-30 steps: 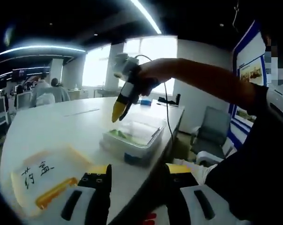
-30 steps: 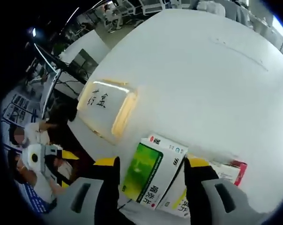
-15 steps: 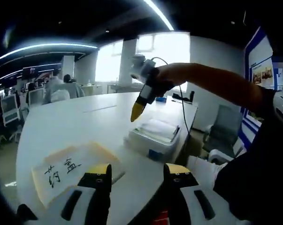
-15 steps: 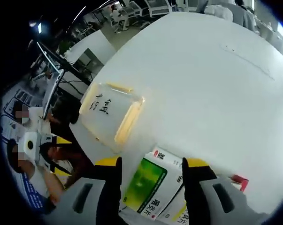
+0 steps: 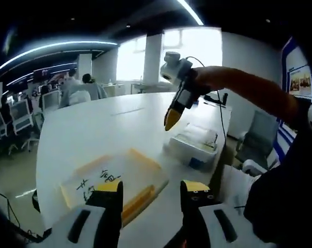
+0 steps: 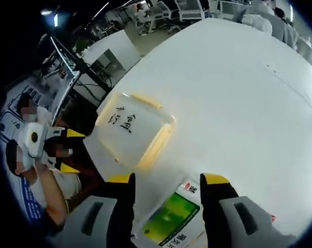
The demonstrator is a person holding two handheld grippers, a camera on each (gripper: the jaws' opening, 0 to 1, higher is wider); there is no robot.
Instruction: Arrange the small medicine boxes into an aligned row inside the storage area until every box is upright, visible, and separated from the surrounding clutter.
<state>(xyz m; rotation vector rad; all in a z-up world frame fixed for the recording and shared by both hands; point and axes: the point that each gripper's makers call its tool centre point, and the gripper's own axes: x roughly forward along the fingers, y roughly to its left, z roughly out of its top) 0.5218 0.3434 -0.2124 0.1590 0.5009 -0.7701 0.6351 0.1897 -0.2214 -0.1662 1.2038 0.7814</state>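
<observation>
Right gripper (image 6: 166, 181) risen off green medicine box (image 6: 171, 227), jaws apart.

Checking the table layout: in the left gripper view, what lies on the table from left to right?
Lid with handwriting → clear box, with the right gripper hanging above it → grey chair beyond the table edge.

I read two handwritten black characters, apparently 药盒, on the translucent yellow-edged plastic lid (image 6: 135, 129) (image 5: 114, 181). The green-and-white medicine box (image 6: 171, 227) carries red print I can't make out.
</observation>
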